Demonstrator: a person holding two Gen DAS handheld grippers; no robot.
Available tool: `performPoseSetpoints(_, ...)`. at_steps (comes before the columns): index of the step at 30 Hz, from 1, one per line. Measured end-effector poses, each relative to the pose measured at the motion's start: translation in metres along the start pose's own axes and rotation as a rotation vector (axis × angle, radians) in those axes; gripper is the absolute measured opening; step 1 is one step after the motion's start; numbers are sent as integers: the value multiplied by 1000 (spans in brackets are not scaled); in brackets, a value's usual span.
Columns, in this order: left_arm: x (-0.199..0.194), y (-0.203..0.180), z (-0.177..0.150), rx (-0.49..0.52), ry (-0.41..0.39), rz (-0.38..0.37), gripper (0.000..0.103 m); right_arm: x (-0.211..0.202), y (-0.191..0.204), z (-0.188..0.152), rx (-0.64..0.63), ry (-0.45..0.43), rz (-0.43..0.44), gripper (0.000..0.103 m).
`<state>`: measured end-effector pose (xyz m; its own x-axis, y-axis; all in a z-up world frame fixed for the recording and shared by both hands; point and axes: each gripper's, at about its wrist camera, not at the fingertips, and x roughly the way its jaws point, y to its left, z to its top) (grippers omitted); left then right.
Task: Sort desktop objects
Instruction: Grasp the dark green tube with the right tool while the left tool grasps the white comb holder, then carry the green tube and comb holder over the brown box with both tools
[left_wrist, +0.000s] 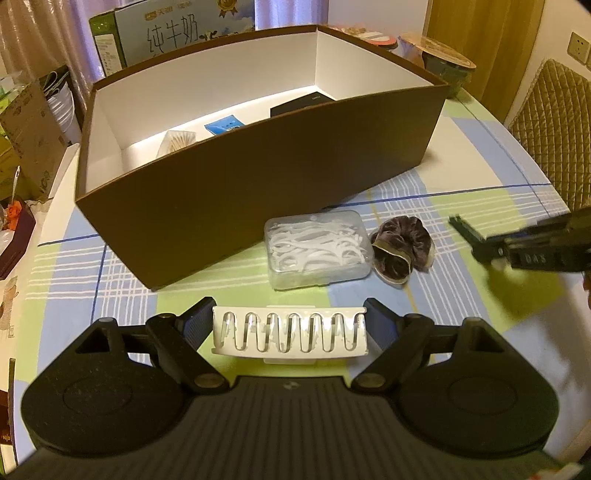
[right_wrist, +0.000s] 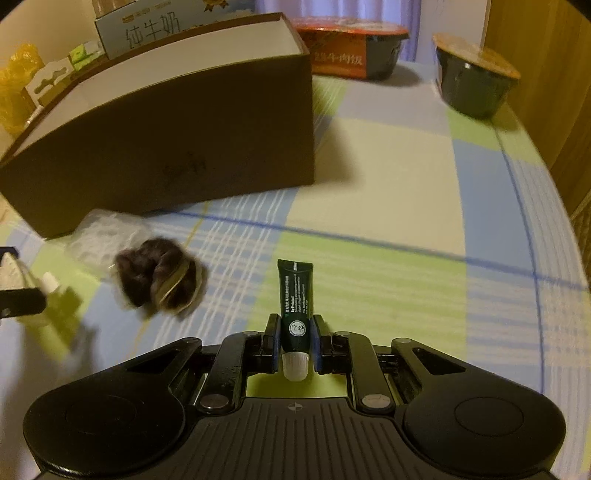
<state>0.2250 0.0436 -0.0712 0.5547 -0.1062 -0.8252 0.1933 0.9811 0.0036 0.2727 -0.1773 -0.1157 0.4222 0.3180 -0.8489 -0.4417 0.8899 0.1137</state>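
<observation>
Right gripper (right_wrist: 294, 341) clamps the dark tube (right_wrist: 295, 306) lengthwise; left gripper (left_wrist: 289, 329) holds the white clip (left_wrist: 289, 333) crosswise; brown box (left_wrist: 258, 177) lies ahead.

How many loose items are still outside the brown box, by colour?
White: 2, hair clip in the left gripper, floss pick case
Dark: 2, scrunchie, green tube in the right gripper
Total: 4
</observation>
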Motion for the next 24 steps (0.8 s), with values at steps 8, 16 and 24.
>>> performPoseSetpoints(8, -19, 3, -2, -13, -22, 7, 83, -27, 11, -9, -2, -21, 66, 13)
performPoseSetpoints(16, -47, 11, 7, -32, -83, 3, 83, -59, 31, 8, -31, -103, 129, 13)
performPoseSetpoints(24, -76, 28, 31, -35, -161, 10, 83, -85, 55, 40, -78, -178, 207, 13)
